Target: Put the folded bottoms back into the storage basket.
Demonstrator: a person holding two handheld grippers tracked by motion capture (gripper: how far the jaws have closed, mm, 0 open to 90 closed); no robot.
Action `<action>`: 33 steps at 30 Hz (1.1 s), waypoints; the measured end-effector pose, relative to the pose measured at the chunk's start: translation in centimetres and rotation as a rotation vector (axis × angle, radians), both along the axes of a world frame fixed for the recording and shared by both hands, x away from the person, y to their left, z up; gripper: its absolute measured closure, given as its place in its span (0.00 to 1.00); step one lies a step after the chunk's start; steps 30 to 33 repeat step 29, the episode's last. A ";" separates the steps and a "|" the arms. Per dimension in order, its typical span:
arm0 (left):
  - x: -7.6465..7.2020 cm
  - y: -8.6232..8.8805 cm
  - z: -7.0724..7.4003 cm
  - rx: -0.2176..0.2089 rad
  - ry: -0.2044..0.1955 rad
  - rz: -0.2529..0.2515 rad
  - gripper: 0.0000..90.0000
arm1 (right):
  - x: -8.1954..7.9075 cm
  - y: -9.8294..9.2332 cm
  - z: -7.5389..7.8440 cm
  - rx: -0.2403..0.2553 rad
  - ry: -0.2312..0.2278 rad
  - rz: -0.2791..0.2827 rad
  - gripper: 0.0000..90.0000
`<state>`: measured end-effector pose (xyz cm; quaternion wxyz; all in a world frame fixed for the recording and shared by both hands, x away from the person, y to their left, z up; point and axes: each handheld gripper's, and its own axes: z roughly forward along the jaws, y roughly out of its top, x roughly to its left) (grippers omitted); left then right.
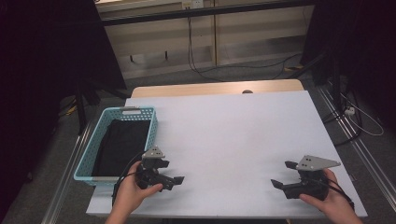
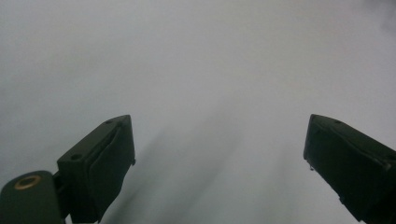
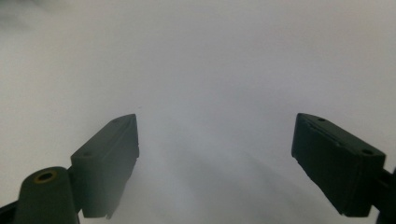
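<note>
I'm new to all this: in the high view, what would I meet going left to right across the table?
Turquoise basket holding a black cloth → left gripper, fingers apart → bare white table → right gripper, fingers apart too.

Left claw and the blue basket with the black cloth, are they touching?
Apart. The high view shows the left claw over the white table, a strip of bare surface between it and the basket's right wall.

A white table [image 1: 233,130] stands on grey floor [image 1: 261,74], dark curtains [image 1: 46,60] at both sides.
</note>
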<state>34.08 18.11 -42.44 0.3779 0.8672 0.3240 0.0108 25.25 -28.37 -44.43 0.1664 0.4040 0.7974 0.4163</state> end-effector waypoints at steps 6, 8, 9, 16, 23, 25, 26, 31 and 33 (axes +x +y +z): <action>-0.1 0.1 0.0 -0.005 -0.009 -0.003 0.10 | -0.1 -0.1 0.0 0.000 0.001 0.002 0.16; -0.2 0.2 0.0 -0.006 -0.010 -0.003 0.10 | -0.1 -0.2 0.0 0.005 -0.001 0.000 0.16; -0.3 0.2 0.0 -0.005 -0.016 -0.002 0.10 | -0.2 -0.3 0.0 0.005 -0.002 -0.004 0.16; -0.8 0.4 0.1 -0.011 -0.022 -0.017 0.10 | -0.5 -0.7 0.0 0.007 -0.008 -0.016 0.16; -0.8 0.3 0.0 -0.016 -0.025 -0.014 0.10 | -0.5 -0.8 0.0 0.004 -0.009 -0.020 0.16; -0.8 0.3 0.0 -0.018 -0.024 -0.015 0.10 | -0.4 -0.8 -0.1 0.002 -0.009 -0.020 0.16; -0.8 0.3 0.0 -0.016 -0.024 -0.016 0.10 | -0.4 -0.8 -0.1 0.001 -0.009 -0.019 0.16; -0.7 0.3 0.0 -0.019 -0.022 -0.013 0.10 | -0.4 -0.8 -0.1 0.000 -0.009 -0.022 0.16; -0.7 0.3 0.0 -0.019 -0.022 -0.013 0.10 | -0.4 -0.8 -0.1 0.000 -0.009 -0.022 0.16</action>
